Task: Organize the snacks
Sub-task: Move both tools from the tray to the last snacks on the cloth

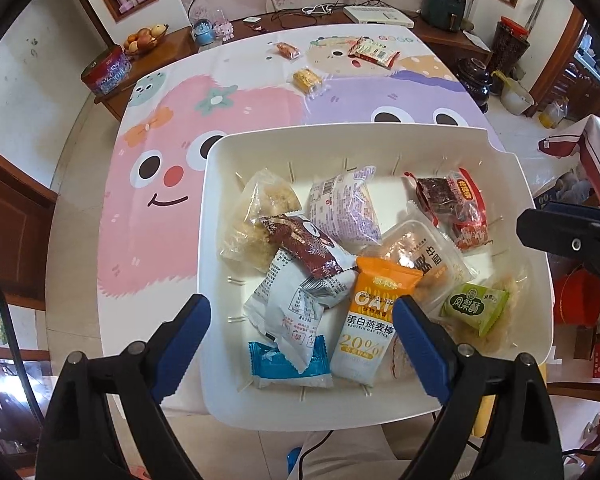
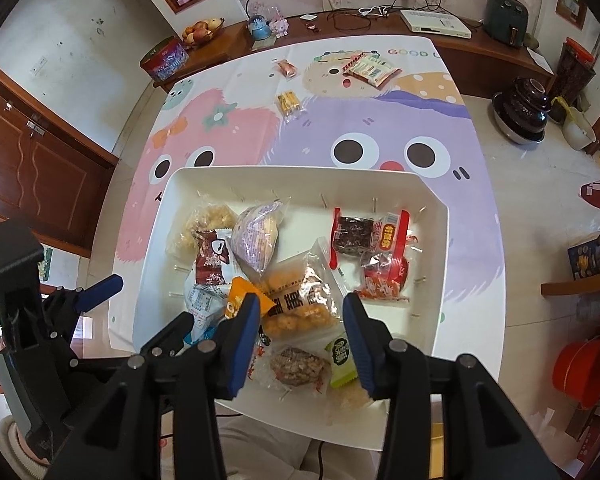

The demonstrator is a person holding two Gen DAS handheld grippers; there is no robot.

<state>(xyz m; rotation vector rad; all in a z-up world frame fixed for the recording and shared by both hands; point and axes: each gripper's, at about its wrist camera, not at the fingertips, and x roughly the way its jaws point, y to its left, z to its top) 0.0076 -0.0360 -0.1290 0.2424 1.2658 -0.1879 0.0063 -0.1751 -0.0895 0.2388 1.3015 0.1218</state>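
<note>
A white bin (image 1: 512, 200) (image 2: 432, 248) sits at the near edge of the table and holds several wrapped snacks, among them an orange oat bar (image 1: 374, 312), a green pastry pack (image 1: 474, 308) (image 2: 342, 362) and a red-wrapped dark cake (image 1: 456, 200) (image 2: 364, 232). My left gripper (image 1: 302, 330) is open and empty over the bin's near left part. My right gripper (image 2: 300, 340) is open and empty over the bin's near middle. Three snacks lie loose at the far end of the table: a red-white pack (image 1: 374, 52) (image 2: 372, 68), a yellow pack (image 1: 306, 79) (image 2: 288, 102) and a small orange one (image 1: 287, 50) (image 2: 286, 67).
The table wears a cartoon cloth (image 1: 160, 184) (image 2: 380, 128). Behind it a wooden sideboard (image 1: 180, 40) carries a fruit bowl (image 1: 144, 38), a tin (image 1: 106, 70), cables and appliances. Pots (image 2: 520, 112) and a red bucket (image 2: 584, 372) stand on the floor at the right.
</note>
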